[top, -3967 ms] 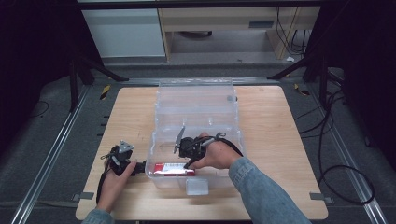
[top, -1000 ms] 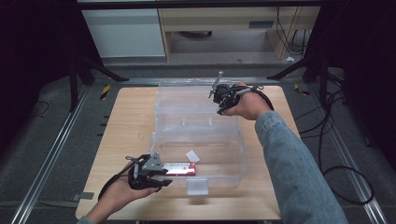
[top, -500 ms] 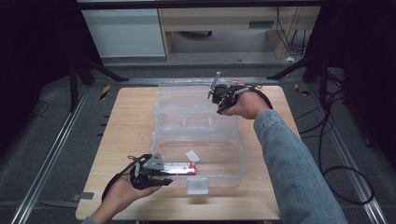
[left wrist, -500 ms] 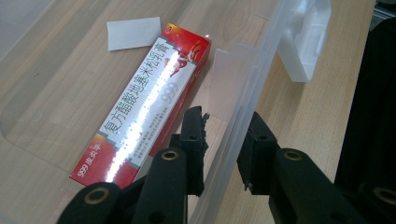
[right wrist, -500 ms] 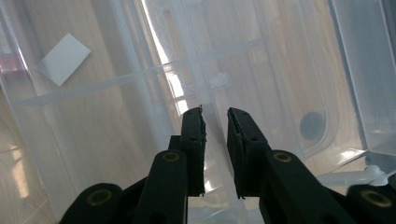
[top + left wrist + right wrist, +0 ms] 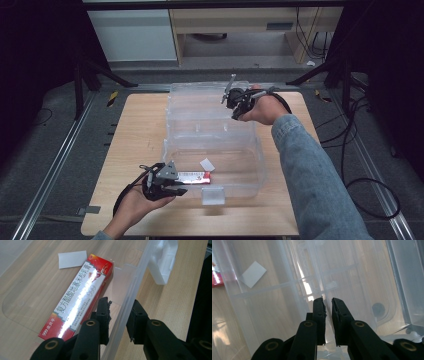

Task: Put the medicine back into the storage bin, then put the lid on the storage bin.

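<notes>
The clear bin (image 6: 215, 150) sits mid-table with its lid (image 6: 210, 102) swung up at the far side, so the work looks like closing it. The right gripper (image 6: 231, 95) is up at the lid's far edge; in the right gripper view its jaws are nearly together with a thin clear edge running between them, so I'd call it pinched on the lid, though the plastic is see-through enough that I can't swear to it. The left gripper (image 6: 172, 184) has its jaws astride the bin's near-left wall, 1 inside, 1 outside, with gaps showing on both sides, so it's bracing, not clamped.

What could go wrong, biggest first:
- Lid slips out of that thin pinch and slams down, since slick plastic gives the pads little to bite on.
- Bin skates on the table (image 6: 135, 130), because the left jaws sit loose on the wall.
- The inside left jaw sits in the lid's path and could get caught.
- The red box (image 6: 192, 177) lies flat on the bin floor by the near wall, white slip (image 6: 207, 164) just beyond it; neither should foul anything.

Surface is pale wood, smooth. Room is dim, with grey floor, rails either side and loose cables on the right.
</notes>
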Tool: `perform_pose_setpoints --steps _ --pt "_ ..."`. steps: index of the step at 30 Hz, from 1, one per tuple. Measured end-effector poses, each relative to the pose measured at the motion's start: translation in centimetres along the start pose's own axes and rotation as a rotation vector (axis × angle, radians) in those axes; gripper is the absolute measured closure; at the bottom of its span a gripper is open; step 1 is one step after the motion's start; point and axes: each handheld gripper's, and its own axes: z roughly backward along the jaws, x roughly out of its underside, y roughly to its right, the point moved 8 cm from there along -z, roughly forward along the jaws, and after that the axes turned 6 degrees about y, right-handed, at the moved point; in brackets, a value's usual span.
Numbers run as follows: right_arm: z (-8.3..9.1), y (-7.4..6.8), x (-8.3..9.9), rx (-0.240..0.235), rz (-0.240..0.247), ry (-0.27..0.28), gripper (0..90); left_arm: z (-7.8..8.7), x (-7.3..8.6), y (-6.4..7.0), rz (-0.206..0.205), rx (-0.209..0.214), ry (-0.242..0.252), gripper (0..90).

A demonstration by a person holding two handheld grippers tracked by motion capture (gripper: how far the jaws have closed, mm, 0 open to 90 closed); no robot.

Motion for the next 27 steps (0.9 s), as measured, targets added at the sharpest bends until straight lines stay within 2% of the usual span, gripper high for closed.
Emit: perform_pose_setpoints --steps 14,27 --pt "1.7 -1.2 -0.6 -0.017 0.024 0.028 84.8 -0.1 -0.1 0.0 -0.008 -0.019 -0.003 72.3" --pt "3.5 -2.6 -0.4 -0.004 0.045 0.037 85.9 -0.5 -0.5 0.0 -0.015 -0.047 -0.009 70.6"
